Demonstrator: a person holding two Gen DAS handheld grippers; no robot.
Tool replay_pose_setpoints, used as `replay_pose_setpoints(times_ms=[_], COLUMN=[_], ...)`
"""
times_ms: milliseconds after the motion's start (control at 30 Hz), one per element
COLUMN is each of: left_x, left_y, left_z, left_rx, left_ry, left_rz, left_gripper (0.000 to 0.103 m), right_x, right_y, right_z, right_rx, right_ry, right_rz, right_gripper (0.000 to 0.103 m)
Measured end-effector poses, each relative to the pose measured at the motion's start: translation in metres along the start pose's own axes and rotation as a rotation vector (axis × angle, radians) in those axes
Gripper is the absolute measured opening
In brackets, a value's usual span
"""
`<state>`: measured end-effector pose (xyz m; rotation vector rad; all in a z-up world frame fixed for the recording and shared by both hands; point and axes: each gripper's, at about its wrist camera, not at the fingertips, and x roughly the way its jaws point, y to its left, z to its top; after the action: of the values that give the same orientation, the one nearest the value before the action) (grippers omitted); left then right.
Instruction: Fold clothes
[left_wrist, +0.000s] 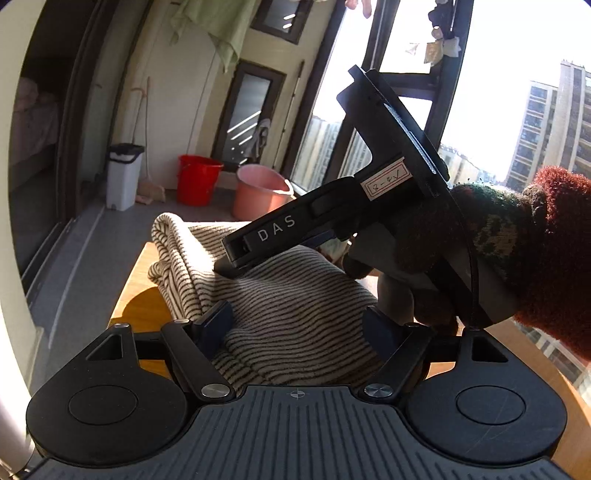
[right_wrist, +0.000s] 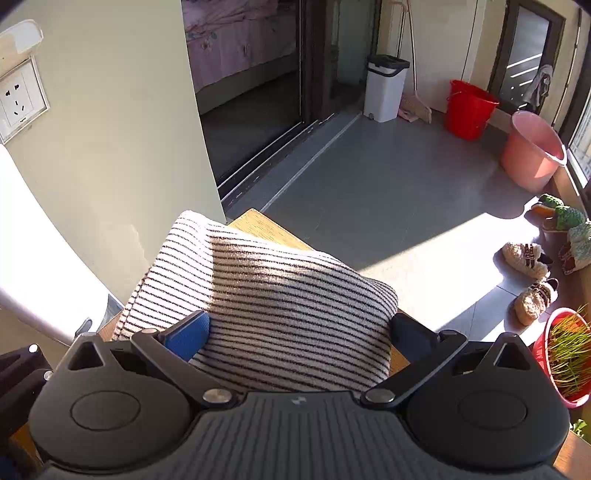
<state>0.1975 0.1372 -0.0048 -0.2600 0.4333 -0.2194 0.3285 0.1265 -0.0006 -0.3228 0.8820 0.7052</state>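
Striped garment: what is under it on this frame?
Under the striped garment a wooden table shows at the far corner and along the edges. The tabletop beneath the folded layers is covered, so anything lying there cannot be seen.

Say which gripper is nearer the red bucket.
Right. The right gripper reaches over the striped garment toward the red bucket; the left gripper sits behind it, at the garment's near end.

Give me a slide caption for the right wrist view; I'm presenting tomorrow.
Open right gripper poised over a folded striped garment on a wooden table, sunlit balcony floor behind.
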Motion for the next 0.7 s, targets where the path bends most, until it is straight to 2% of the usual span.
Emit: replay_pose_setpoints(times_ms=[67, 333, 533, 700], left_x=[0.000, 0.002, 0.003, -0.005], left_y=[0.000, -0.010, -0.012, -0.018], left_z=[0.000, -0.007, -0.008, -0.012], left_rx=[-0.001, 0.082, 0.056, 0.015], left_ry=[-0.001, -0.015, -0.027, -0.054], left_rz=[-0.005, 0.023, 0.028, 0.048], left_gripper=[0.082, 0.087, 0.090, 0.090], right_x=[-0.003, -0.046, -0.097, -0.119], right_y=[-0.004, -0.001, -0.037, -0.057], right_z=[-0.008, -0.040, -0.104, -0.170], right_rx=[0.021, 0.017, 0.219, 0.387], right_ry=[-0.021, -0.196, -0.291, -0.270], right_rz=[0.011, -0.065, -0.017, 0.041], right_gripper=[0.103, 0.103, 0.103, 0.103])
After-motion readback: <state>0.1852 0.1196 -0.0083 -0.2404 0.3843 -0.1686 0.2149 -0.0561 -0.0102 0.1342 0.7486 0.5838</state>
